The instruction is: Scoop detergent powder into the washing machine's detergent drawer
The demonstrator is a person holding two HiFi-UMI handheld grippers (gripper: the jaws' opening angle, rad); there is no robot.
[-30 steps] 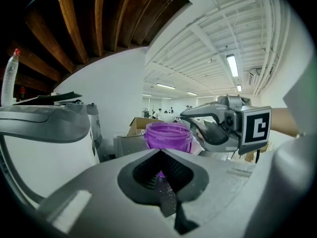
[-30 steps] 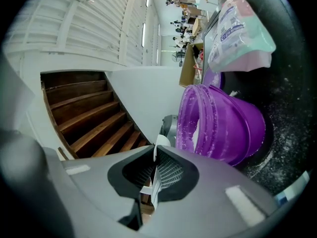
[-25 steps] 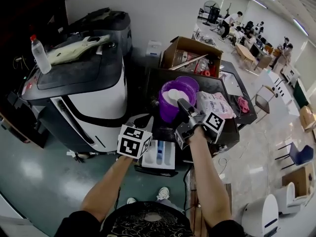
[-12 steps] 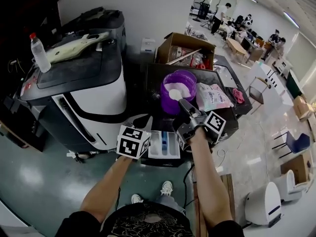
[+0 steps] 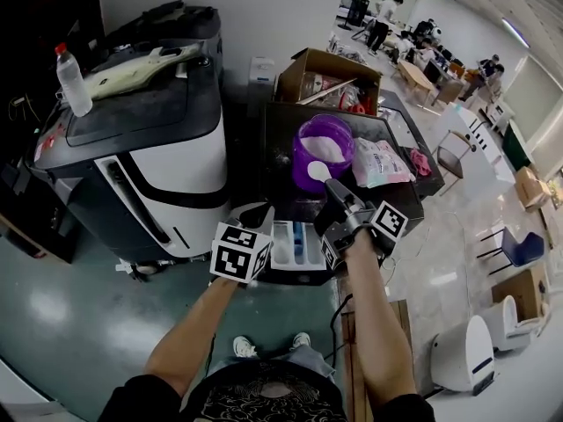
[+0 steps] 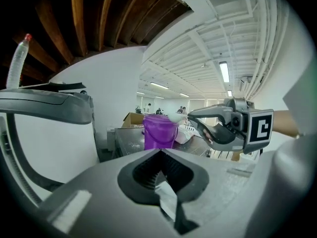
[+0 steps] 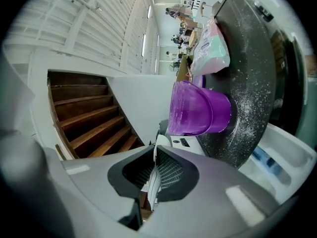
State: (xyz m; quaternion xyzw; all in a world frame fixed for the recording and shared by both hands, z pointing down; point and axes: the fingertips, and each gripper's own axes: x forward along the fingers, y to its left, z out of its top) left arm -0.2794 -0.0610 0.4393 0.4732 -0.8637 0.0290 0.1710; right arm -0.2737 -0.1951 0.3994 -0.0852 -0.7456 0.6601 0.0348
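A purple bucket point(image 5: 324, 150) of white powder stands on the washing machine's dark top point(image 5: 281, 148). My right gripper point(image 5: 332, 192) is shut on the handle of a white scoop point(image 5: 318, 172), whose heaped bowl hangs by the bucket's near rim. In the right gripper view the handle point(image 7: 154, 175) shows pinched between the jaws. The detergent drawer point(image 5: 295, 244) is pulled out below, with blue and white compartments. My left gripper point(image 5: 255, 220) hovers shut at the drawer's left end with nothing in it. From the left gripper view the right gripper point(image 6: 218, 128) and the bucket point(image 6: 159, 131) show ahead.
A pink-and-white detergent bag point(image 5: 380, 161) lies right of the bucket. An open cardboard box point(image 5: 330, 82) stands behind it. A black-and-white machine point(image 5: 141, 148) with a plastic bottle point(image 5: 72, 79) on top fills the left. People sit at desks far back.
The right gripper drew the scoop out of the powder in the bucket and brought it, heaped, back over the near rim toward the drawer. The left gripper stayed by the drawer.
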